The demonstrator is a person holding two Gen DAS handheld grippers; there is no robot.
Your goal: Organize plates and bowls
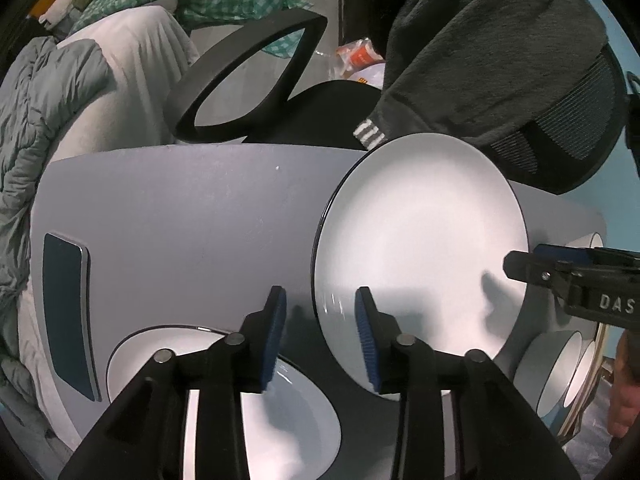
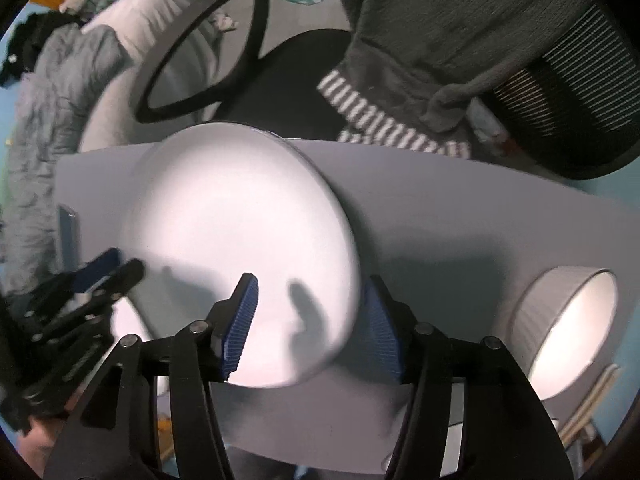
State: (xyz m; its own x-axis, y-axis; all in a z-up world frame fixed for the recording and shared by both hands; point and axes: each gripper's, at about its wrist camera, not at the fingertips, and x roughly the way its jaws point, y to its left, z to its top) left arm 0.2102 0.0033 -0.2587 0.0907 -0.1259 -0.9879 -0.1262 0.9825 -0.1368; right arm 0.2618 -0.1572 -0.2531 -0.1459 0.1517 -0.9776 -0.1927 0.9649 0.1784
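Note:
A large white plate (image 1: 420,232) with a dark rim lies over the grey table (image 1: 180,208), and its far rim reaches the table's back edge. My left gripper (image 1: 320,292) points down and stands open astride the plate's left rim, with gaps at both blue pads. A second white dish (image 1: 160,344) sits below it. My right gripper (image 2: 312,278) is open astride the same plate's (image 2: 240,240) right rim. Each wrist view also shows the other gripper: the right gripper (image 1: 532,260) and the left gripper (image 2: 116,268). A white bowl (image 2: 568,320) stands to the right.
A dark phone-like slab (image 1: 68,316) lies at the table's left end. Nested bowls (image 1: 560,372) sit at the right corner. Behind the table stands a black office chair (image 1: 248,76) draped with a dark garment (image 1: 480,40). Bedding (image 1: 48,120) lies to the left.

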